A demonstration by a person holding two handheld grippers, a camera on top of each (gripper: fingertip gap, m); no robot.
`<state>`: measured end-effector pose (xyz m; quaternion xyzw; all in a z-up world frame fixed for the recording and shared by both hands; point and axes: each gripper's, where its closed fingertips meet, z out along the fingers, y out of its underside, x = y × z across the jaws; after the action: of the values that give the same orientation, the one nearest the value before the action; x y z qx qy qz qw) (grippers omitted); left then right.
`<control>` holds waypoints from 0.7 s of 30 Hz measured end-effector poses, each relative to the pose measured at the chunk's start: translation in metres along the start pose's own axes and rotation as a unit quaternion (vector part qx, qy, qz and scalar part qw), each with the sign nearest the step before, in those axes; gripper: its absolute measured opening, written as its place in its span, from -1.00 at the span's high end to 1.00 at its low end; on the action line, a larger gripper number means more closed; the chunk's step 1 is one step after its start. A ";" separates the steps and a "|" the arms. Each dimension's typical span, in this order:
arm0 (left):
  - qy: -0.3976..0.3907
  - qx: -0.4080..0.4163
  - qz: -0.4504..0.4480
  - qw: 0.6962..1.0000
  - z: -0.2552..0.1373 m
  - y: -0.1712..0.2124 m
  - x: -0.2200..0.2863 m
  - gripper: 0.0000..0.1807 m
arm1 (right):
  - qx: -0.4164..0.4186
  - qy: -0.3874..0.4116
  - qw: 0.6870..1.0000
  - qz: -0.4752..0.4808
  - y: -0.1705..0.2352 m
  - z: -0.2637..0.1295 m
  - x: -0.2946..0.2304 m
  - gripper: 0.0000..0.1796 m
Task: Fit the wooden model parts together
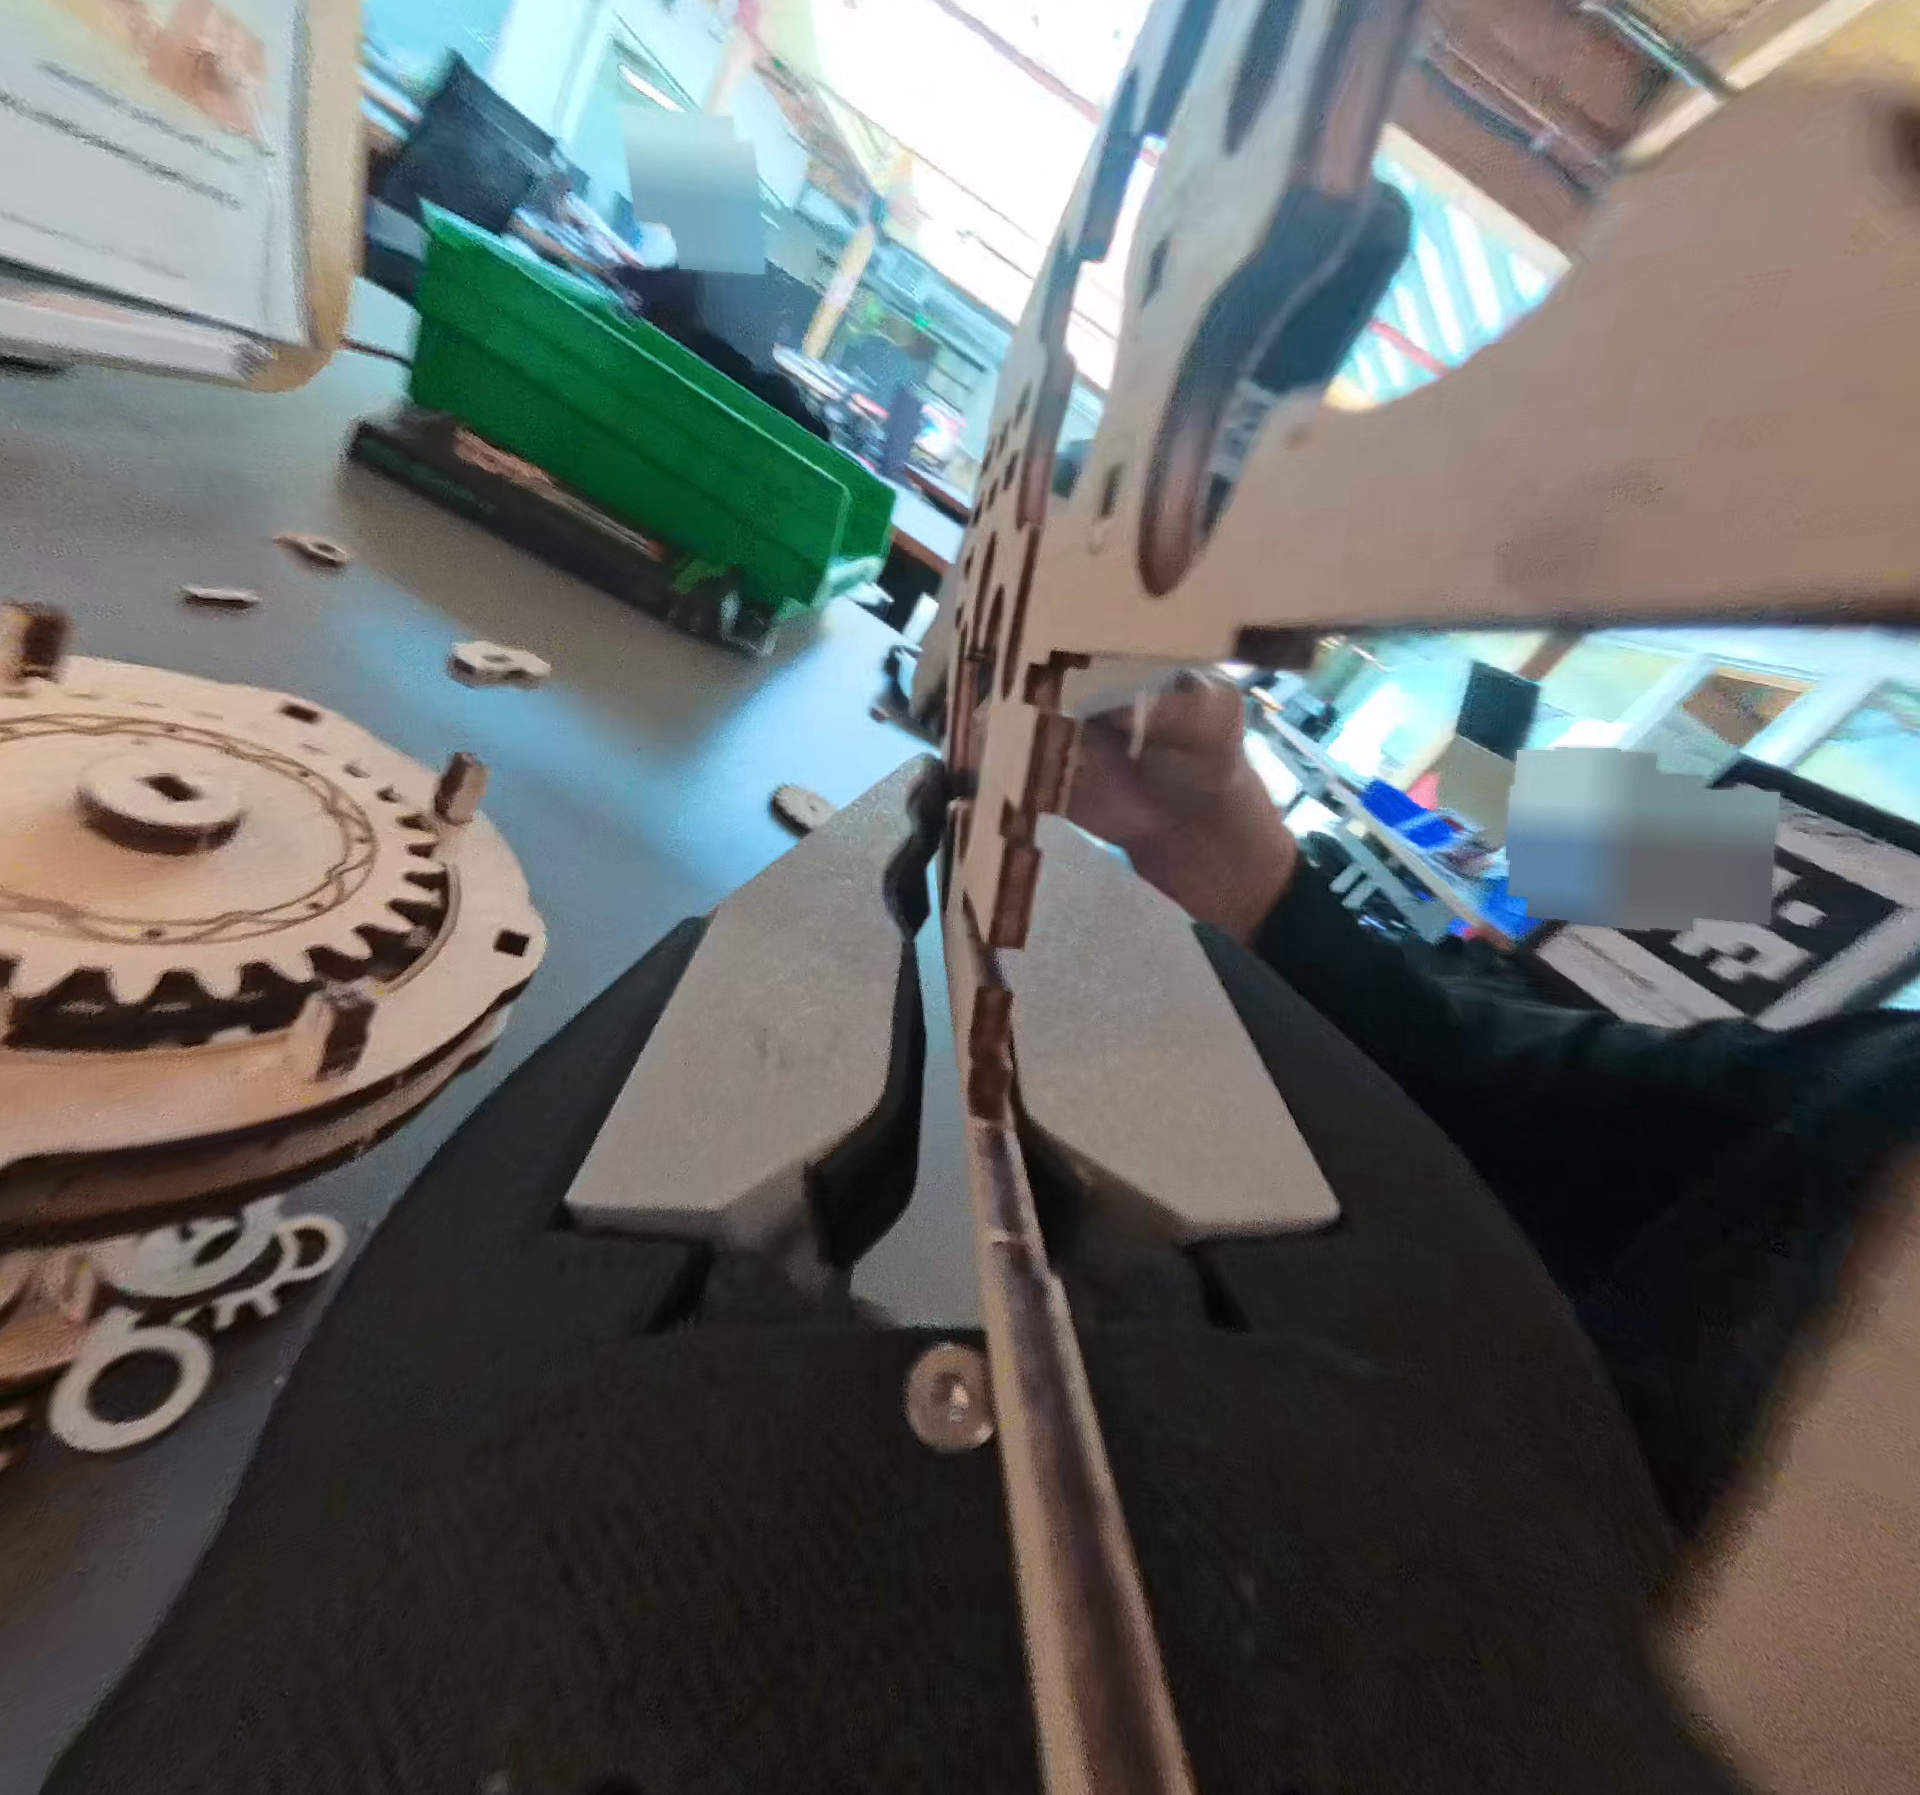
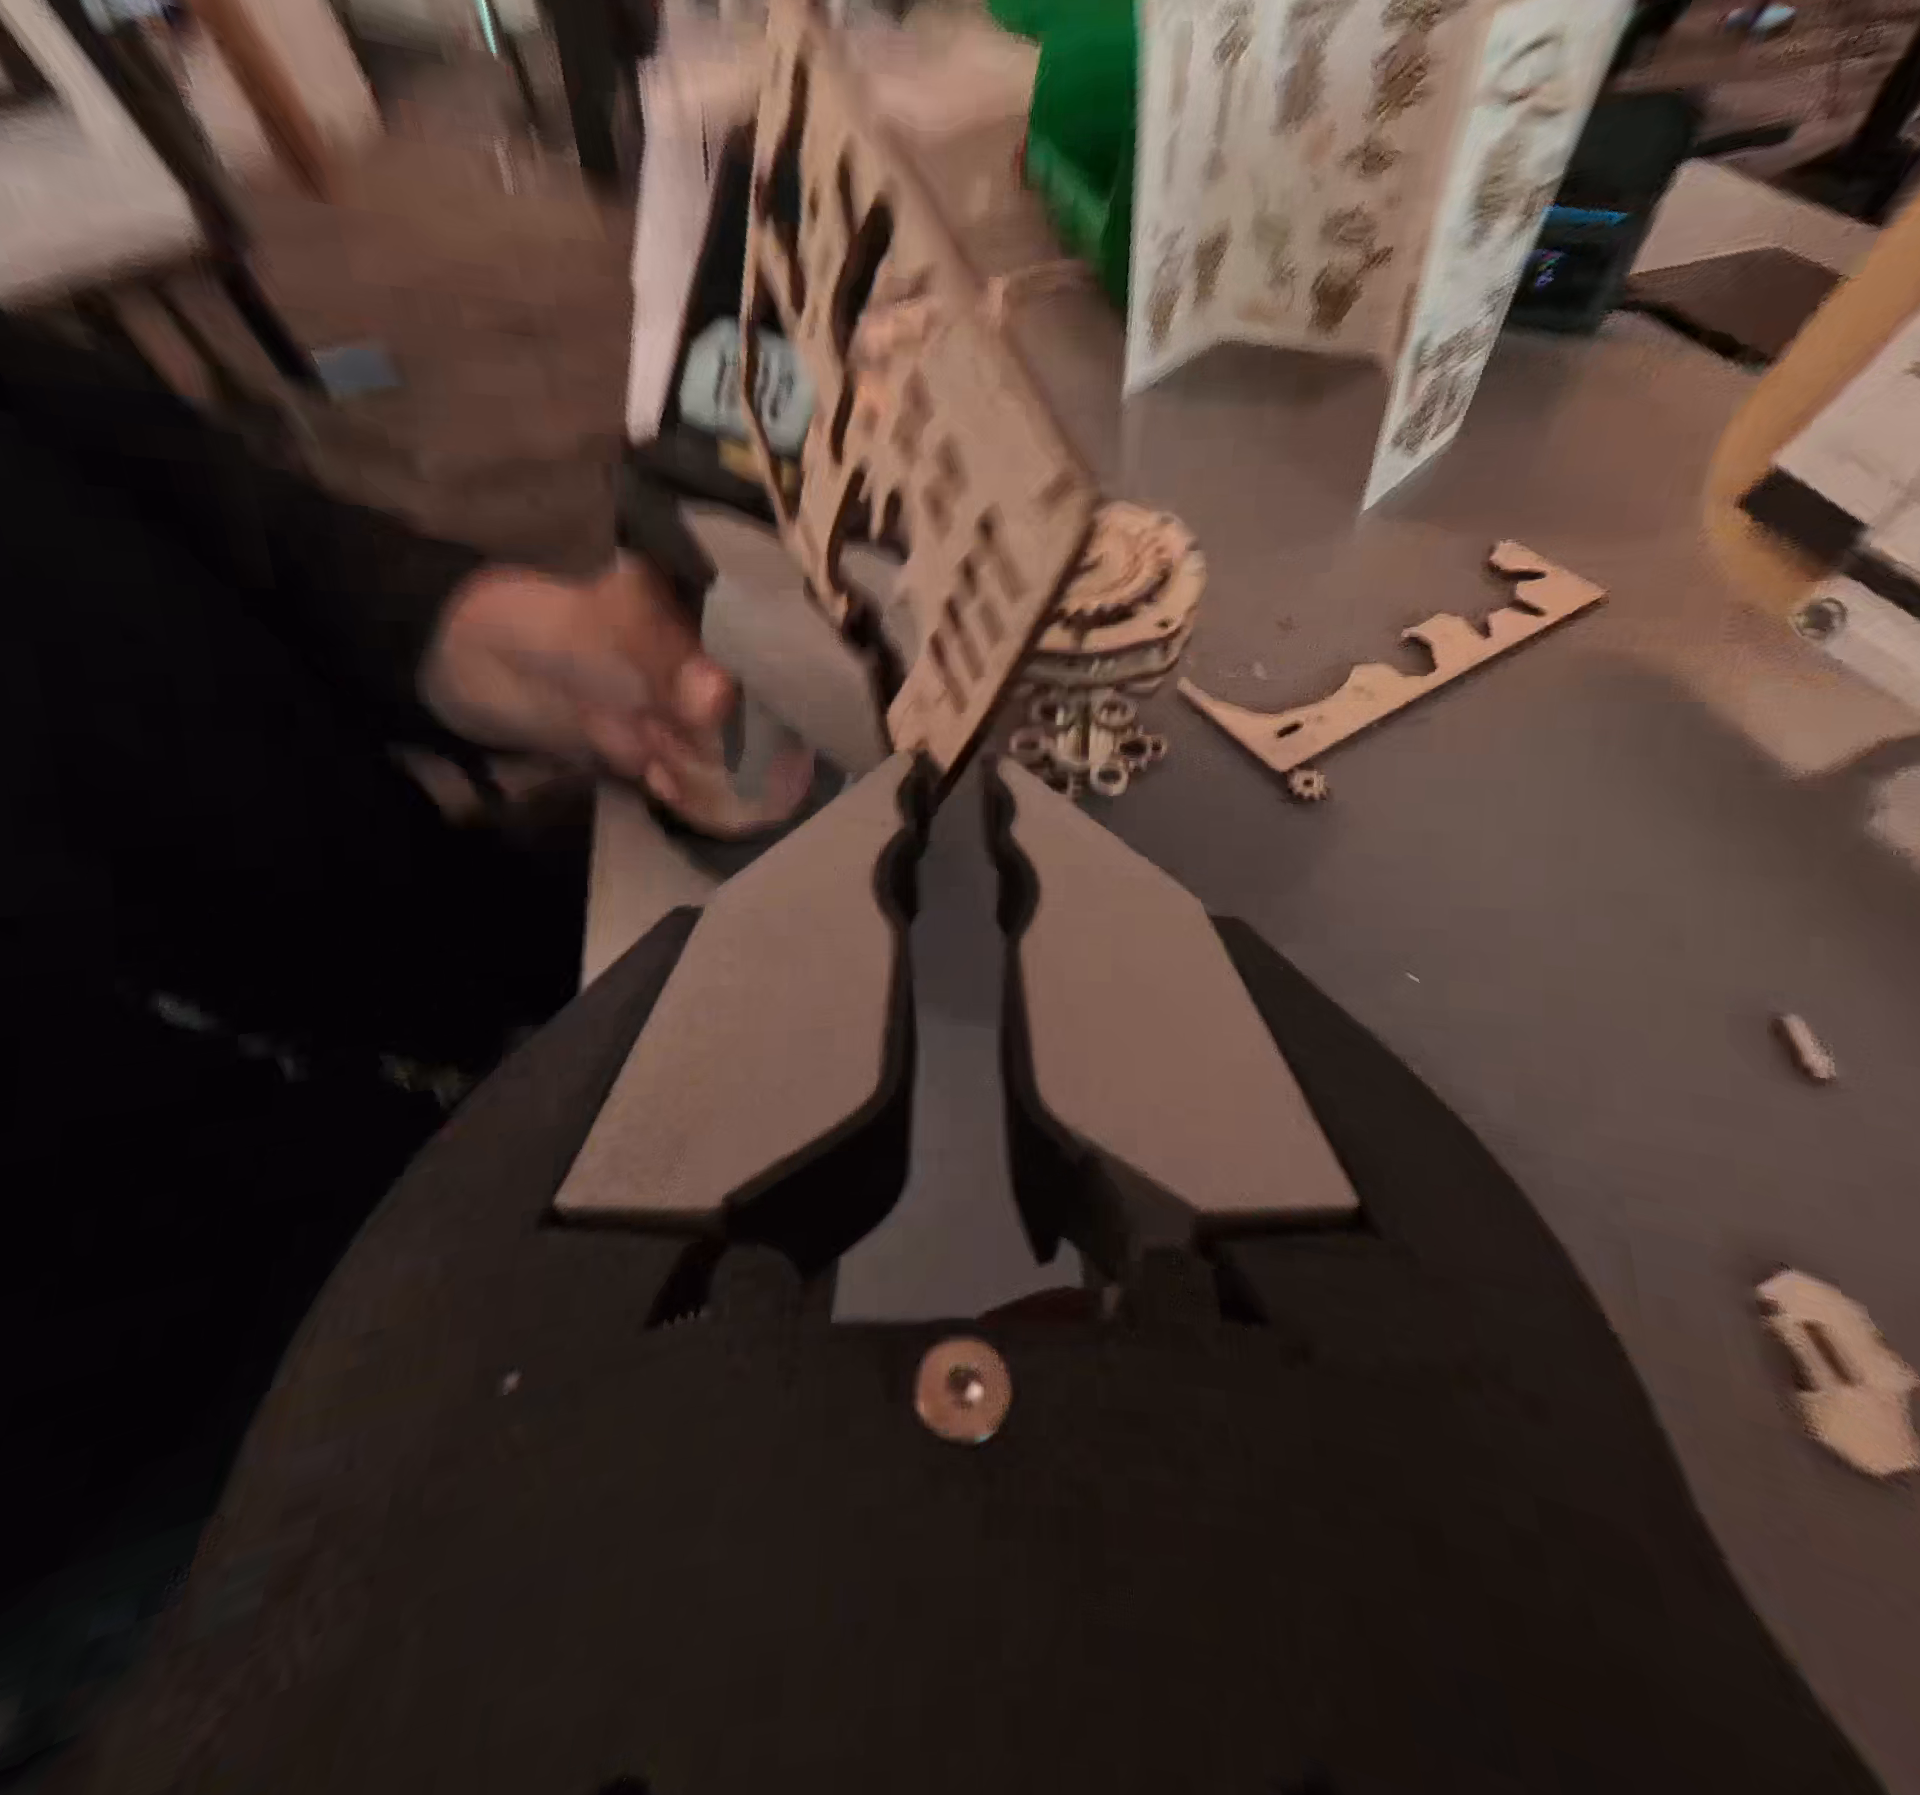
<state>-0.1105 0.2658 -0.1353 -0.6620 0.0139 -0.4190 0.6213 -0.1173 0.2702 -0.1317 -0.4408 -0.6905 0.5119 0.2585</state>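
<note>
At the left, the geared wooden disc (image 1: pixel 208 872) lies on the worktop (image 1: pixel 623 706). At centre, the cut-out wooden sheet (image 1: pixel 997 810) is clamped edge-on in the left gripper (image 1: pixel 961 810), while the right gripper (image 2: pixel 951 789) is nearly closed on its lower corner. The thin sheet could be cracked or slipped if twisted between both jaws.

Laser-cut wooden sheet (image 2: pixel 894 415) w/ lots of part cutouts is up off the table, tilted, its lower corner btwn the right gripper's (image 2: pixel 951 789) tips (pinched, I think, blurry), while the round gear assembly (image 1: pixel 208 924) sits flat on the table w/ loose small gears (image 2: pixel 1086 743) beside it.
</note>
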 end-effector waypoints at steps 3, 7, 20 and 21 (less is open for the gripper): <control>0.022 -0.024 -0.013 0.999 0.004 0.006 0.003 1.00 | 0.176 -0.030 0.983 0.049 -0.026 -0.024 0.004 0.87; 0.027 -0.017 -0.030 0.999 0.003 0.004 0.001 1.00 | 0.143 -0.046 0.988 0.034 -0.013 -0.015 -0.006 0.81; 0.052 -0.029 -0.042 0.997 0.003 0.008 0.005 0.98 | 0.133 -0.134 0.981 0.043 -0.004 0.002 -0.021 0.77; 0.047 -0.027 -0.042 0.998 0.003 0.007 0.004 0.99 | 0.135 -0.137 0.980 0.053 -0.002 0.002 -0.019 0.78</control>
<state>-0.1026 0.2644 -0.1389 -0.6582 0.0269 -0.4748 0.5836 -0.1101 0.2525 -0.1286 -0.3631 -0.6196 0.6691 0.1913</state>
